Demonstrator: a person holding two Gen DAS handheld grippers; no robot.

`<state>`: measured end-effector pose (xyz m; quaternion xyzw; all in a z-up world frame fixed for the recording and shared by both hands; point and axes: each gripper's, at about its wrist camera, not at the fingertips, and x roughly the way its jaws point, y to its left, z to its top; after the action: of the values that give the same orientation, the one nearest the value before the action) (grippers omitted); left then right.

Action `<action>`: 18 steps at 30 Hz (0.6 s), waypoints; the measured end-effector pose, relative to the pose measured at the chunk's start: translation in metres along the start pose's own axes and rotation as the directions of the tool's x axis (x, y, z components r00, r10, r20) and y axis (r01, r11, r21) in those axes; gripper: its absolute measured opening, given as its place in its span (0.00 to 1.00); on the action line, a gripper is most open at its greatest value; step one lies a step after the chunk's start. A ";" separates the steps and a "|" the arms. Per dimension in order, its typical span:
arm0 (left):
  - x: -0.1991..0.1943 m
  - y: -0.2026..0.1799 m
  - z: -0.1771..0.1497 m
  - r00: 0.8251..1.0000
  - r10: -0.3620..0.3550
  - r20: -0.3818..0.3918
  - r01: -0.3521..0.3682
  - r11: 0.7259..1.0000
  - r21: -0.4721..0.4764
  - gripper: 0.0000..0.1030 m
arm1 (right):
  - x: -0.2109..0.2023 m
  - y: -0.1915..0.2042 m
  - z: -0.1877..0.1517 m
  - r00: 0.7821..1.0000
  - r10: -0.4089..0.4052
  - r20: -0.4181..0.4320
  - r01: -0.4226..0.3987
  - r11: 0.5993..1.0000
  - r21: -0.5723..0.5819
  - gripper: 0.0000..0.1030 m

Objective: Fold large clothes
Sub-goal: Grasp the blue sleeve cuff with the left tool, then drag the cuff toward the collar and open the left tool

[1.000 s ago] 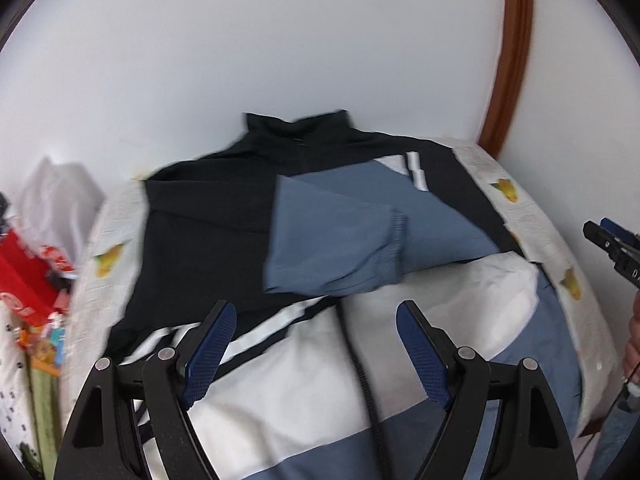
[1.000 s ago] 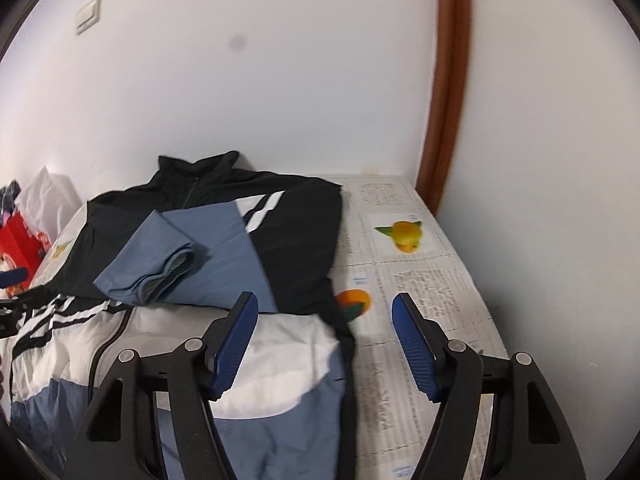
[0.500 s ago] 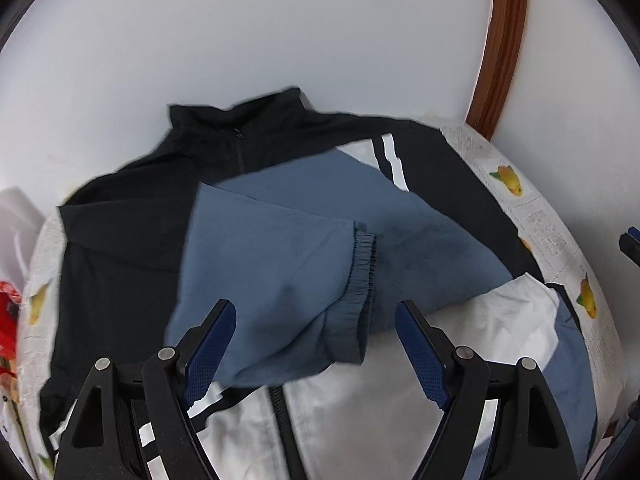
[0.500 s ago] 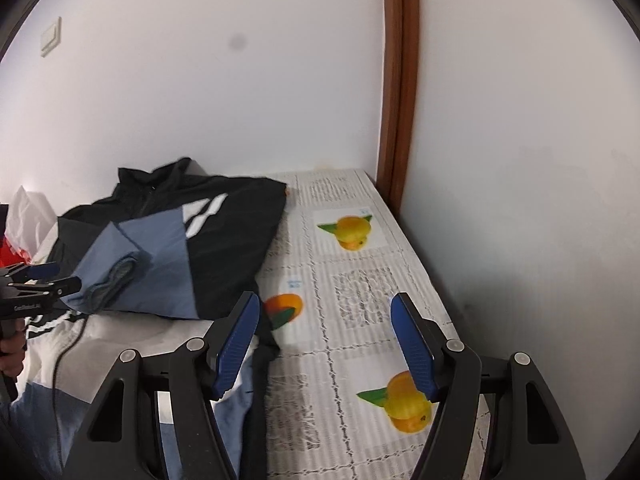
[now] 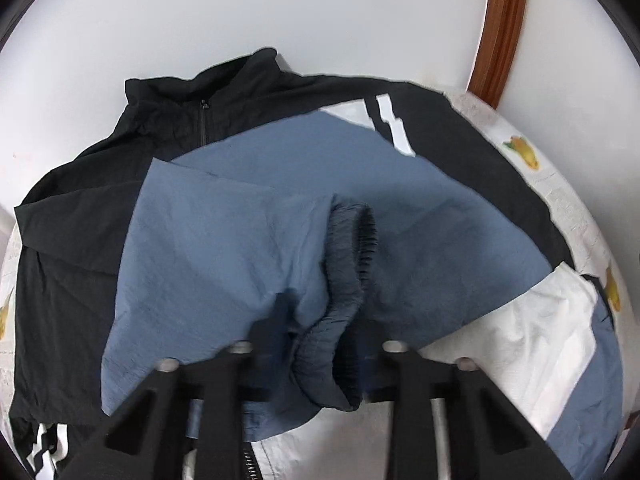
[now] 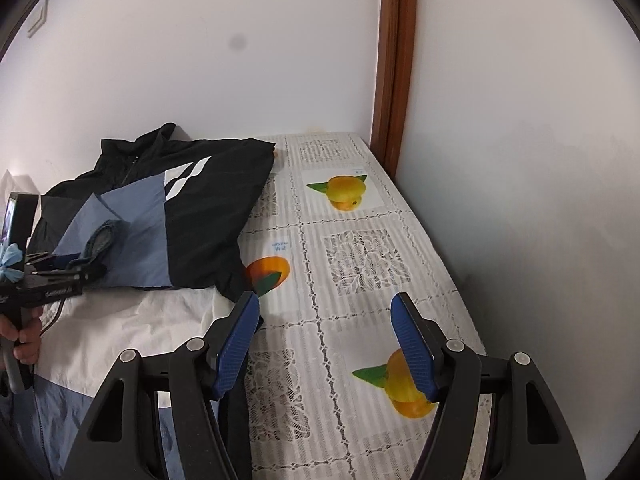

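A large black, blue and white zip jacket (image 5: 460, 152) lies spread on the table, collar toward the wall; it also shows in the right wrist view (image 6: 208, 216). A blue sleeve (image 5: 224, 264) is folded across its chest. My left gripper (image 5: 320, 344) has its jaws around the sleeve's elastic cuff (image 5: 352, 264), the fingertips buried in fabric; it also shows in the right wrist view (image 6: 72, 264). My right gripper (image 6: 324, 340) is open and empty above the tablecloth, right of the jacket's edge.
A white lace tablecloth (image 6: 360, 256) with orange fruit prints covers the table. White walls stand behind and to the right, with a brown wooden trim (image 6: 394, 60) in the corner. A wall switch (image 6: 38, 22) is at the upper left.
My left gripper moved forward and down onto the sleeve cuff, jaws narrowing around it. My right gripper swung right, off the jacket, over the bare tablecloth.
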<state>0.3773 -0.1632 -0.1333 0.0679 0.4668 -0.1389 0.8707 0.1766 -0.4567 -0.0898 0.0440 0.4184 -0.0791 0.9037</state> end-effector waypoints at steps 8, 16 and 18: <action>-0.062 0.057 0.002 0.995 -0.022 0.095 0.032 0.994 -0.105 0.12 | -0.026 0.037 0.009 0.999 0.031 0.028 -0.030 0.998 -0.053 0.66; -0.111 0.161 -0.007 0.983 0.074 0.165 -0.028 0.964 -0.265 0.12 | -0.018 0.105 0.024 0.994 0.102 0.032 -0.098 0.989 -0.110 0.66; -0.108 0.190 -0.015 0.985 0.094 0.146 -0.043 0.946 -0.322 0.11 | -0.007 0.118 0.030 0.993 0.116 0.025 -0.112 0.986 -0.127 0.66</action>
<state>0.3668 0.0409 -0.0538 -0.0684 0.4094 -0.0366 0.9091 0.2157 -0.3438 -0.0633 0.0099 0.4046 -0.0014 0.9145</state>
